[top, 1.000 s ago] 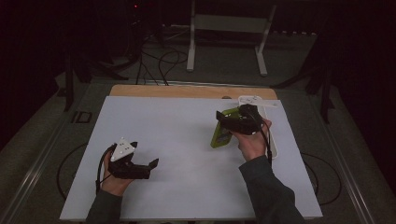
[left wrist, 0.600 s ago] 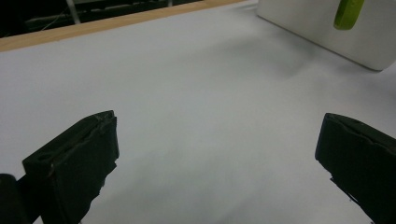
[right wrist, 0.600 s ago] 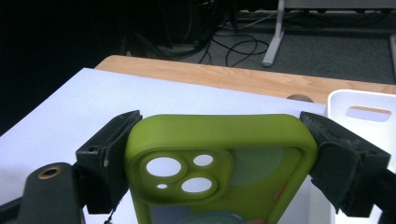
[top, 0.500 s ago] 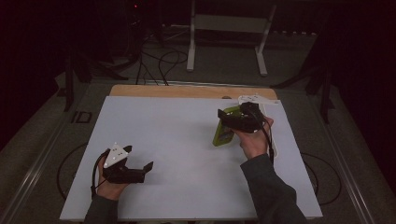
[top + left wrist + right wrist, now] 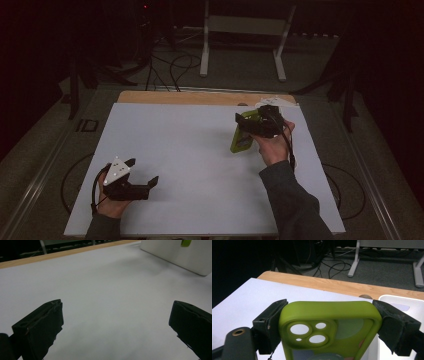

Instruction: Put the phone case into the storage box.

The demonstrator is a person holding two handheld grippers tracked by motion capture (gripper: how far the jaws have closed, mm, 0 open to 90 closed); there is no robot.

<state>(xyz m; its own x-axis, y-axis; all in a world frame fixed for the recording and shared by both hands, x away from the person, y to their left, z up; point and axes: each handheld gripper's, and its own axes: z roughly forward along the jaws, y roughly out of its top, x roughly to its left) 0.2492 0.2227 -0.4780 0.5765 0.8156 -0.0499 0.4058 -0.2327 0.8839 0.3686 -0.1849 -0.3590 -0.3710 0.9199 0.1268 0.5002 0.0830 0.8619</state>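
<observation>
Olive-green soft phone case (image 5: 329,327) with three round camera cutouts sits squarely between the right gripper (image 5: 329,325) jaws, one jaw pressed to each long edge; jaws clamped on it. In the high view the case (image 5: 242,132) is held tilted above the far right of the tabletop. Left gripper (image 5: 142,175) hovers low at near left, jaws spread wide, holding nothing. No readable writing on the case. Matte white tabletop (image 5: 190,150) with a wooden strip (image 5: 200,97) along its far edge; dim room, floor cables (image 5: 175,62), white metal stand (image 5: 245,35) behind.
</observation>
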